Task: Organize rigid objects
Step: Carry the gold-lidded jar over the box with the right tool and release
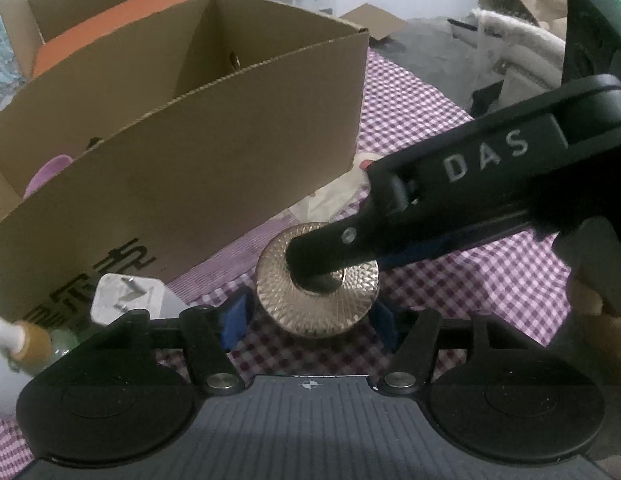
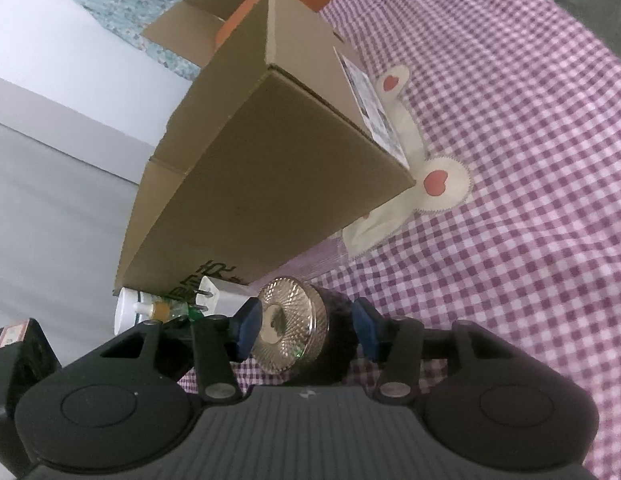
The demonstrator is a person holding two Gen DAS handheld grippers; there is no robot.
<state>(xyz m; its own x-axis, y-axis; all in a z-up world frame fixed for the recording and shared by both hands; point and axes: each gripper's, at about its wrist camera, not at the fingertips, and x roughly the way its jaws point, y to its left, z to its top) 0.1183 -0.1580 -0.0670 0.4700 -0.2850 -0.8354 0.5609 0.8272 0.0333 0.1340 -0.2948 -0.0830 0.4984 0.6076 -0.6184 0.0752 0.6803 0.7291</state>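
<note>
A round jar with a faceted gold lid (image 1: 330,312) and a dark body (image 2: 334,336) hangs just above the purple checked cloth (image 2: 510,200), in front of the open cardboard box (image 1: 190,140). My right gripper (image 2: 306,328) is shut on it. One blue pad (image 2: 248,328) presses the lid face and the other sits at the dark base. In the left wrist view one black right finger (image 1: 330,248) lies across the lid's middle. My left gripper (image 1: 308,324) is open. Its blue pads (image 1: 234,320) flank the jar's sides with a small gap on the left.
A white plug adapter (image 1: 126,296) and a small pump bottle (image 1: 26,340) lie by the box's near left corner. Inside the box is a purple item (image 1: 50,172); an orange box (image 1: 110,20) stands behind it. A rabbit appliqué (image 2: 442,184) is on the cloth, and clothes (image 1: 518,40) are piled at the far right.
</note>
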